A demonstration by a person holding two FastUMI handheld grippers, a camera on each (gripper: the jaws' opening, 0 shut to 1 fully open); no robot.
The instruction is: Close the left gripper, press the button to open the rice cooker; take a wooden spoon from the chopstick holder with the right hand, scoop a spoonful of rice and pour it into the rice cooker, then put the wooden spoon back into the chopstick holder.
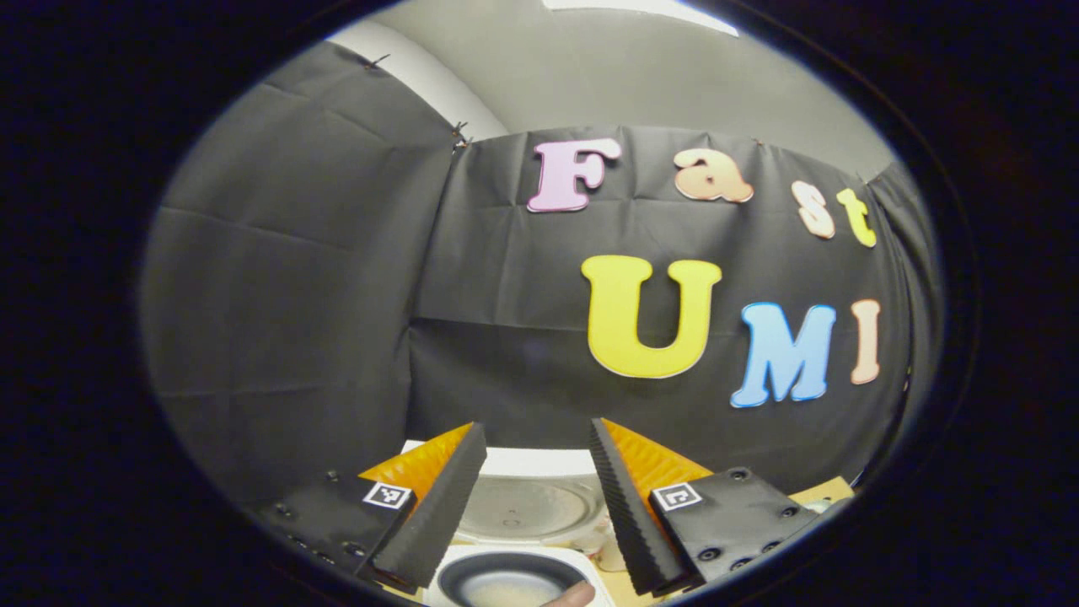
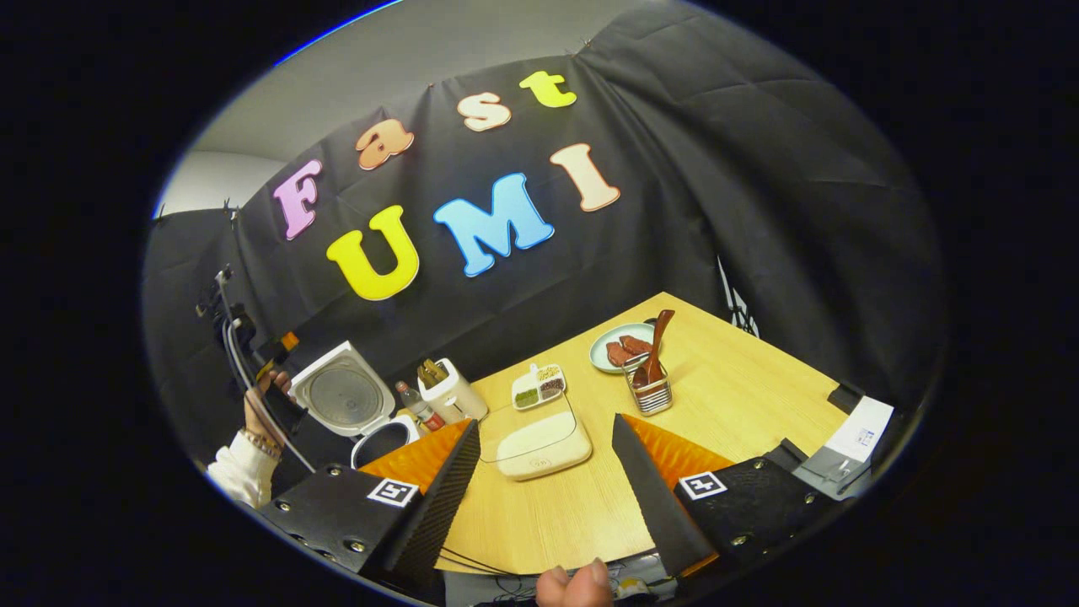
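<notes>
While right claw [image 2: 546,438] gapes, wooden spoon [image 2: 655,352] lies well beyond.

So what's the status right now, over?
Both grippers open, empty. Rice cooker lid up. Wooden spoon standing in its holder. Nothing in the way.

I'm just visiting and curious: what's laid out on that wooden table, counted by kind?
Rice cookers, lid open: 1
Wire holders with a wooden spoon: 1
Wooden spoons: 1
White utensil holders: 1
Bottles: 1
Plates with food: 1
Divided dishes: 1
Flat white lidded boxes: 1
Total: 8
</notes>
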